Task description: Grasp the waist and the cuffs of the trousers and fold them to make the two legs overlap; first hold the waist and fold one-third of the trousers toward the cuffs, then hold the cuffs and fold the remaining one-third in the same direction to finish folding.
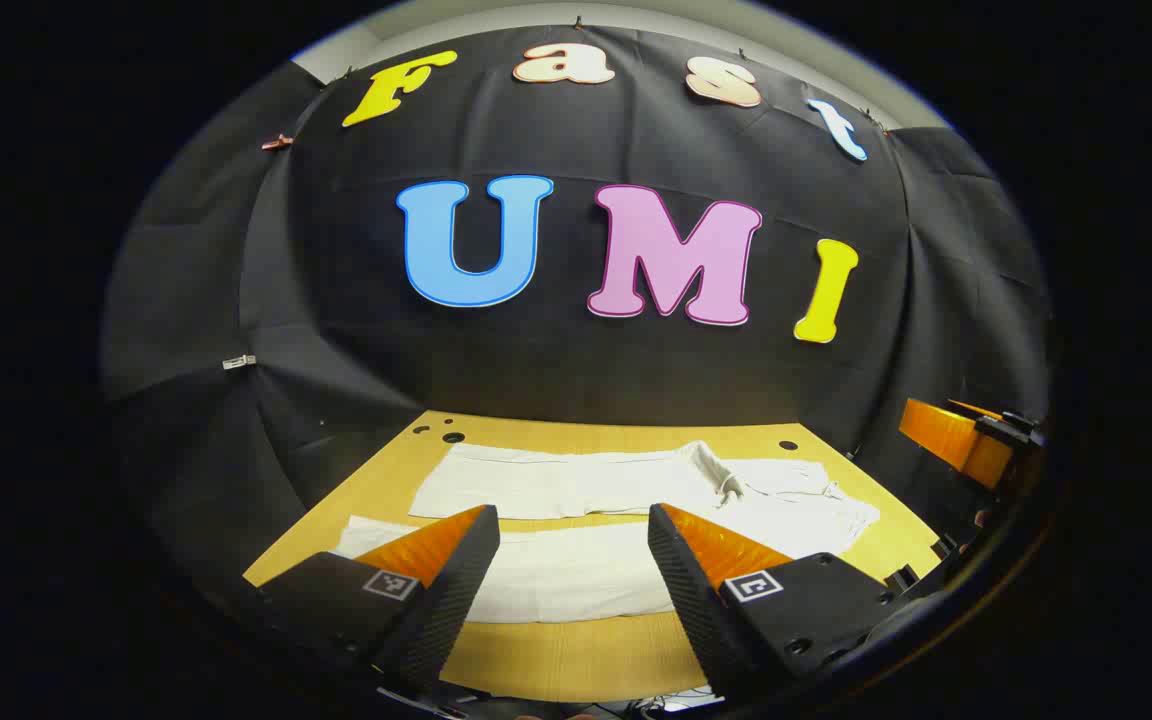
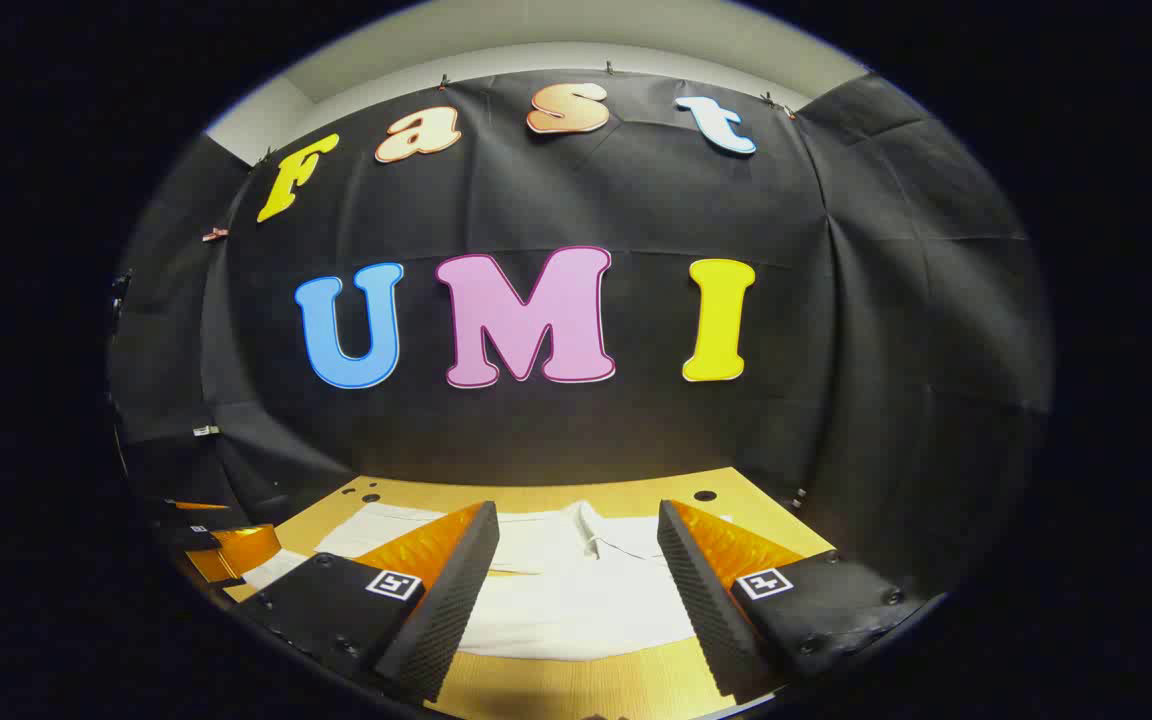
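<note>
White trousers (image 1: 586, 500) lie flat on the wooden table (image 1: 576, 655), both legs spread side by side and running leftward, the waist with its drawstring (image 1: 726, 485) at the right. My left gripper (image 1: 573, 555) hovers open above the near leg, nothing between its fingers. In the right gripper view the waist end of the trousers (image 2: 576, 590) lies ahead, and my right gripper (image 2: 578, 575) stands open over it without touching the cloth. The right gripper (image 1: 966, 440) also appears at the far right edge of the left gripper view.
The table's near edge (image 1: 576, 690) runs just below the trousers. Small round holes (image 1: 453, 437) mark the table's back corners. The black cloth wall (image 1: 576, 350) rises directly behind the table. The left gripper (image 2: 221, 545) sits at the lower left in the right gripper view.
</note>
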